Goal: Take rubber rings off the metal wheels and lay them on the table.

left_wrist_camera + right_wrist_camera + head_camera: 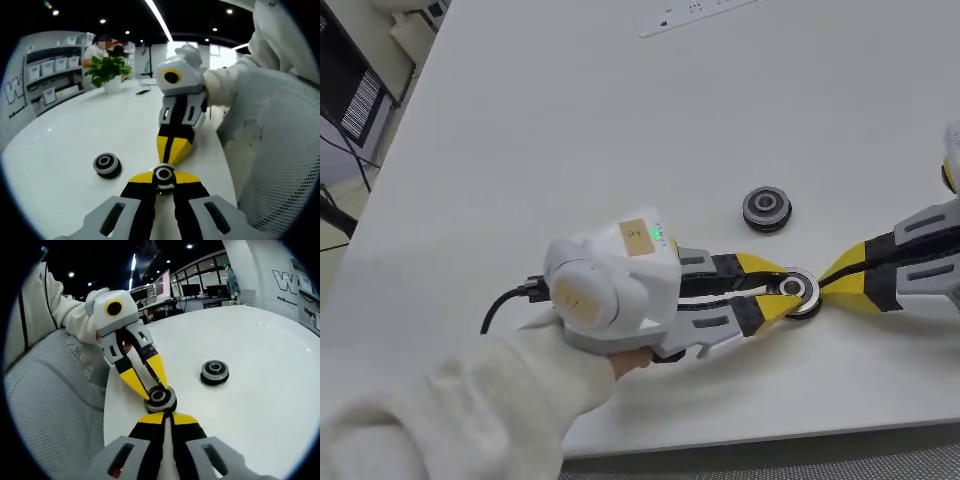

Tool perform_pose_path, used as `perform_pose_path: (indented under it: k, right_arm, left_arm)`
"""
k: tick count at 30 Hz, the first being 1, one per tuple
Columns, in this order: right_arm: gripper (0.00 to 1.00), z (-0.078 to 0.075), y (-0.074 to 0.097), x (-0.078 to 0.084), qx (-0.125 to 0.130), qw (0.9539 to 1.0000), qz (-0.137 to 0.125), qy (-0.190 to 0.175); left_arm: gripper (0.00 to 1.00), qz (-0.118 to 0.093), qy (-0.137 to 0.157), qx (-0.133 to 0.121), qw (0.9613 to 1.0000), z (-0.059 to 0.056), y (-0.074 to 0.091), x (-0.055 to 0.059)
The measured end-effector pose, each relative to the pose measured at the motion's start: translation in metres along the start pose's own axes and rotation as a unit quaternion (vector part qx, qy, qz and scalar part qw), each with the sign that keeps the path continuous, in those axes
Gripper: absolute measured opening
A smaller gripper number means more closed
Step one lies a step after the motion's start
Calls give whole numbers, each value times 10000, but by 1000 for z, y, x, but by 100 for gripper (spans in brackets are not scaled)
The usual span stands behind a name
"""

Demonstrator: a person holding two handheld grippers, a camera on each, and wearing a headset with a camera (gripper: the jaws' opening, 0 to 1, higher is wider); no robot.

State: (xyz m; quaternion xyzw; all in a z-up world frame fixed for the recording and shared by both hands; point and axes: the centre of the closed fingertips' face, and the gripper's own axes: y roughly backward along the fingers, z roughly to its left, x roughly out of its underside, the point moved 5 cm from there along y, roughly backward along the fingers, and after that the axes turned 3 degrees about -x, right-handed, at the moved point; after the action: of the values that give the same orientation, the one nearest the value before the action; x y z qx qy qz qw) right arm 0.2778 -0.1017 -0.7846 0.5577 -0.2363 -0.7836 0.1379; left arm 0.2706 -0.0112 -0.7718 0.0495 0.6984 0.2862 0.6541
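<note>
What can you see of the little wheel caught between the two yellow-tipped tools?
The wheel is a small disc with a shiny metal hub and a dark rubber ring around it. It lies flat on the white table. The left gripper clamps its sides; the right gripper, jaws shut, meets its rim from the far side.

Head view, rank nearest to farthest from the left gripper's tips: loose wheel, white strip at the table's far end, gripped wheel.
1. The gripped wheel, between the tips of the left gripper.
2. The loose wheel, just beyond it.
3. The white strip, at the far end of the table.
</note>
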Motion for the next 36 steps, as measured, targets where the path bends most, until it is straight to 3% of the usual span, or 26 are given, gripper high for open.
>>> perform_pose_path:
  k: [3, 5, 8, 12, 16, 19, 21, 22, 23, 24, 27, 28, 34, 36]
  right_arm:
    - [1, 1, 0, 1, 24, 9995, -15, -325]
    - [0, 2, 1, 0, 60, 9996, -18, -273]
    - [0, 4, 1, 0, 225, 9986, -10, -469]
    - [0, 2, 2, 2, 468, 9940, -227, -959]
    - [0, -1, 4, 4, 415, 9869, -360, -1517]
    - [0, -4, 5, 5, 302, 9766, -547, -2058]
    - [0, -6, 5, 4, 210, 9657, -749, -2477]
    - [0, -6, 5, 5, 91, 9555, -872, -2815]
    - [0, -8, 5, 5, 12, 9497, -971, -2977]
    - [0, -8, 6, 5, -8, 9481, -995, -3020]
    - [0, -8, 7, 1, -186, 9356, -1232, -3303]
    - [0, -10, 7, 4, -131, 9388, -1155, -3243]
    - [0, -8, 6, -1, -201, 9374, -1224, -3255]
    - [0, -7, 5, -3, -154, 9414, -1168, -3160]
  left_arm:
    - [13, 8, -18, -9, 10000, 0, 0, 0]
    - [13, 11, -10, -10, 10000, 0, 0, 0]
    - [13, 10, -13, -15, 10000, 0, 0, 0]
    - [13, 8, -2, -3, 10000, 0, 0, 1]
    - [13, 11, -36, -6, 10000, 0, 0, 1]
    - [13, 11, -37, -9, 10000, 0, 0, 1]
    - [13, 12, -44, -14, 10000, 0, 0, 1]
    - [13, 12, -46, -17, 10000, 0, 0, 1]
    - [13, 12, -49, -18, 10000, 0, 0, 1]
    - [13, 10, -46, -18, 10000, 0, 0, 2]
    - [13, 7, -40, -19, 10000, 0, 0, 2]
    - [13, 1, -35, -19, 10000, 0, 0, 2]
    - [13, -16, 7, -13, 10000, 0, 1, 3]
    - [13, -11, 37, -7, 10000, 1, 1, 3]
